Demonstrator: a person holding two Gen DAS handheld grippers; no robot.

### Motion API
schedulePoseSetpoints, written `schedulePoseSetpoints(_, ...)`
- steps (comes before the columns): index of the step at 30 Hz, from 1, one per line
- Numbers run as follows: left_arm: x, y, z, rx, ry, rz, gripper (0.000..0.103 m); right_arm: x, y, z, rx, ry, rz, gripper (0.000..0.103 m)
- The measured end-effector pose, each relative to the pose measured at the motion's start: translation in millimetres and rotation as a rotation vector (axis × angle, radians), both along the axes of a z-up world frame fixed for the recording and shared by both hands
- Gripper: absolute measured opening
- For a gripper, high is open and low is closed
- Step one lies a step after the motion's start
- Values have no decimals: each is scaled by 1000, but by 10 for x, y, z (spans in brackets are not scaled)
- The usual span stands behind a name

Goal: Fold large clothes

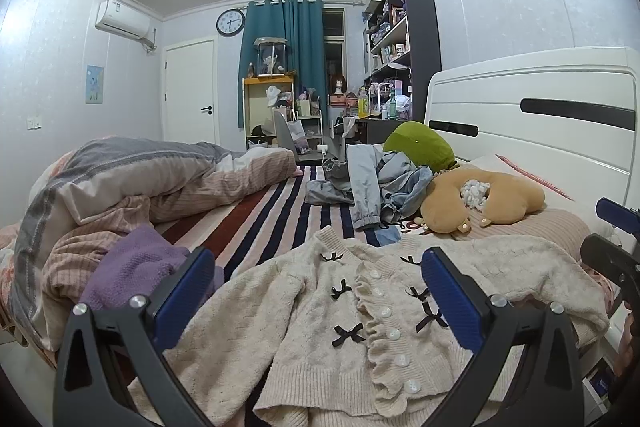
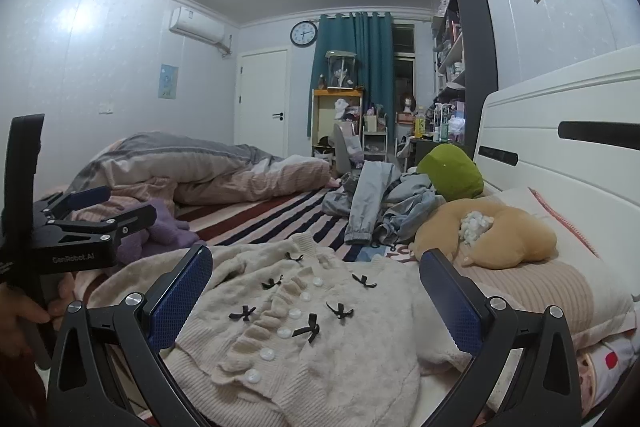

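A cream knit cardigan with white buttons and small black bows lies spread, front up, on the striped bed; it also shows in the right wrist view. My left gripper is open, hovering just above the cardigan's hem, holding nothing. My right gripper is open and empty above the cardigan's near edge. The left gripper shows at the left of the right wrist view, jaws apart. The right gripper's fingers show at the right edge of the left wrist view.
A purple knit garment lies left of the cardigan. A heap of blue-grey clothes, a green pillow and a tan plush lie beyond. A bunched duvet fills the left. The white headboard stands right.
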State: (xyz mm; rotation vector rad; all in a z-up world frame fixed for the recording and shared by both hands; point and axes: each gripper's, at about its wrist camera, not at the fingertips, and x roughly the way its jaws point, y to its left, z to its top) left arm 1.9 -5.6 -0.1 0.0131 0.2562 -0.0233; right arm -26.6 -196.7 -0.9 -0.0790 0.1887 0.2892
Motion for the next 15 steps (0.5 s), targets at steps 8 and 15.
schedulePoseSetpoints(8, -6, -10, 11, 0, -1, 1, 102, 3, -11, 5, 7, 3, 1, 103)
schedulePoseSetpoints(15, -10, -14, 23, 1, 2, 5, 102, 9, -19, 3, 8, 2, -2, 103)
